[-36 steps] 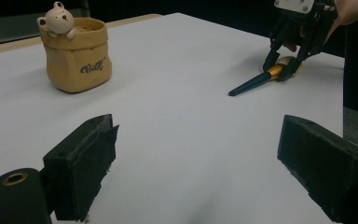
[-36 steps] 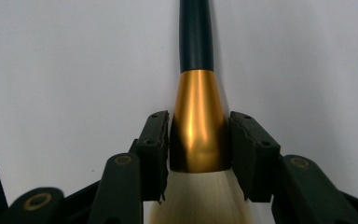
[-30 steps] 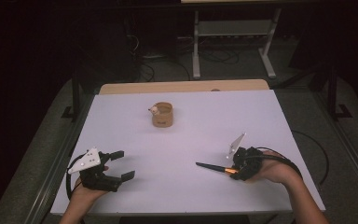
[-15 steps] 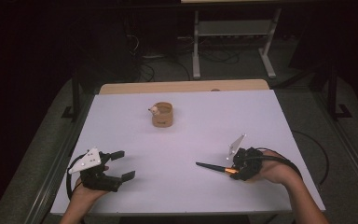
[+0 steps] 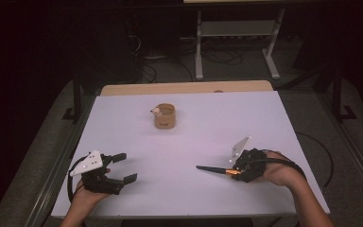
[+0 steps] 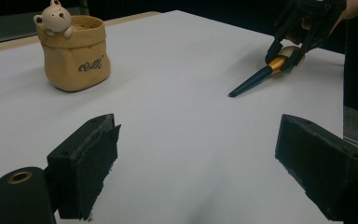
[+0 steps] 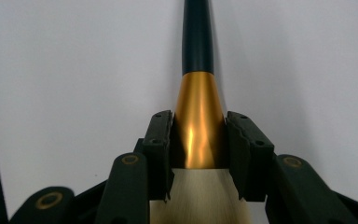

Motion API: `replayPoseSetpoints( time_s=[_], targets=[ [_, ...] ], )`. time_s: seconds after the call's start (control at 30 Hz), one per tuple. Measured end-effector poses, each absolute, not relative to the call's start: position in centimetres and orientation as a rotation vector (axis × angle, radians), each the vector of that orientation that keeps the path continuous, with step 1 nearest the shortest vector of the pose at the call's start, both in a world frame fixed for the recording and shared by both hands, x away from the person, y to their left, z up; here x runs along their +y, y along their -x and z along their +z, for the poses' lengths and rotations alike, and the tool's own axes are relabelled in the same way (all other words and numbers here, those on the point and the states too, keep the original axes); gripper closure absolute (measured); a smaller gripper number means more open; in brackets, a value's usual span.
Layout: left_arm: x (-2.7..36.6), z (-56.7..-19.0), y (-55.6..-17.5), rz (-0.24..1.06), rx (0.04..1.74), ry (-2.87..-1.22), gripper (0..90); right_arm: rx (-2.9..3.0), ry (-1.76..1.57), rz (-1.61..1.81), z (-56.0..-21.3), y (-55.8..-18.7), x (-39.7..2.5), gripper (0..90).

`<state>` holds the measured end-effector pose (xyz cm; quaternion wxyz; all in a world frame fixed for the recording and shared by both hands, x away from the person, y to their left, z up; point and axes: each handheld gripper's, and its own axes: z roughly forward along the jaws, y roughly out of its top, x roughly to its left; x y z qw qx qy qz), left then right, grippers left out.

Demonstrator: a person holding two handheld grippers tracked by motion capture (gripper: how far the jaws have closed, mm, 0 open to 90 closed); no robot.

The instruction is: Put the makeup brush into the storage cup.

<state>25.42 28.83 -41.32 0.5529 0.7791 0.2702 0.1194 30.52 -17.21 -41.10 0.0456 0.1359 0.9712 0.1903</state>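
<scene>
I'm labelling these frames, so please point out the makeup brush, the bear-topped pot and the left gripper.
makeup brush (image 7: pixel 198 121): right gripper view, on its gold ferrule between the jaws.
bear-topped pot (image 6: pixel 78 63): left gripper view, on its tan front wall by the lettering.
left gripper (image 5: pixel 123 167): high view, midway between its open fingertips.

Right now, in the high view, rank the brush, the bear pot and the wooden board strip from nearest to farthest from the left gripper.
From the left gripper:
1. Bear pot, up and to the right, mid-table.
2. Brush, across to the right, held in the right gripper.
3. Wooden board strip, along the table's far edge.
</scene>
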Motion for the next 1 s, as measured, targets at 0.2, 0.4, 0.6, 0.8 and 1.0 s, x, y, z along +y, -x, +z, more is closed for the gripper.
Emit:
replayPoseSetpoints(
  time_s=[0.2,0.4,0.6,0.8,1.0],
  targets=[
    [28.7,-41.3,-25.4,0.281,0.635,-1.843,12.3,2.944,-0.391,0.614,-40.6,-30.6,-17.4,61.6],
    [28.7,-41.2,-25.4,0.283,0.633,-1.839,12.3,2.936,-0.386,0.632,-40.1,-30.7,-17.4,61.6],
    [28.5,-41.1,-25.5,0.281,0.627,-1.839,12.3,2.921,-0.351,0.689,-38.8,-31.2,-17.3,61.7],
    [28.2,-41.0,-25.6,0.275,0.607,-1.849,12.3,2.917,-0.347,0.737,-38.2,-31.3,-17.1,61.6],
    [27.5,-40.7,-25.9,0.258,0.574,-1.861,12.3,2.924,-0.287,0.768,-37.8,-31.6,-16.4,61.7]
  ],
)
